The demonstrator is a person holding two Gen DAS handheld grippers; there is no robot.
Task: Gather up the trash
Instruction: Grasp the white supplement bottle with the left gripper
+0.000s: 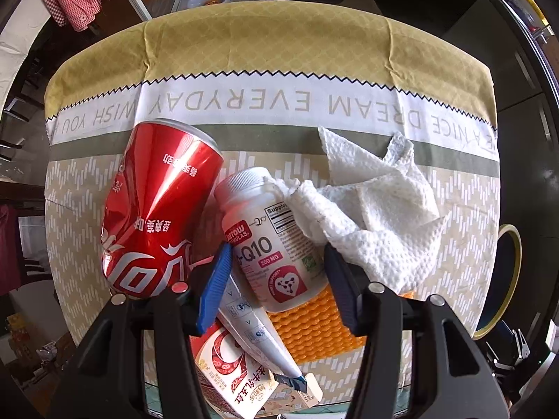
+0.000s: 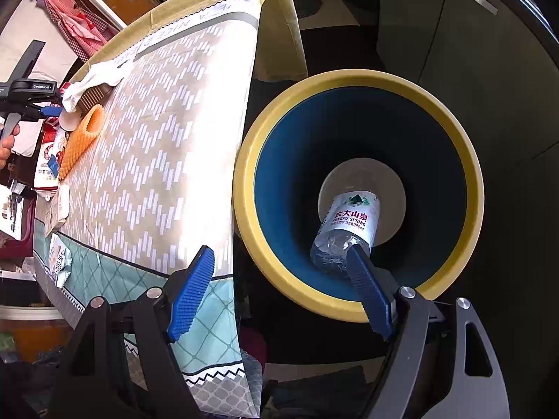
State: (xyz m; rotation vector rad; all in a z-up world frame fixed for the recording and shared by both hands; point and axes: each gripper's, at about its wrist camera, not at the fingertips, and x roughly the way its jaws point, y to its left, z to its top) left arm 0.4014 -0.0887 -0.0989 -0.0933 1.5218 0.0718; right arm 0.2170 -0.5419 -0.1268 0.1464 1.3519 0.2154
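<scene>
The left tongs (image 1: 277,272) are open around the jar (image 1: 270,237), ready to squeeze it, while the open right tongs (image 2: 279,289) hang over the bin (image 2: 360,195).

The left gripper (image 1: 277,279) points forward and down with its blue-padded fingers (image 1: 215,289) spread wide, jaws parted. The right gripper (image 2: 279,289) angles downward, its ribbed blue pads (image 2: 190,296) likewise set far apart. In the right wrist view, the person's left hand (image 2: 7,146) grips the other tool's handle at the frame's left edge.
</scene>
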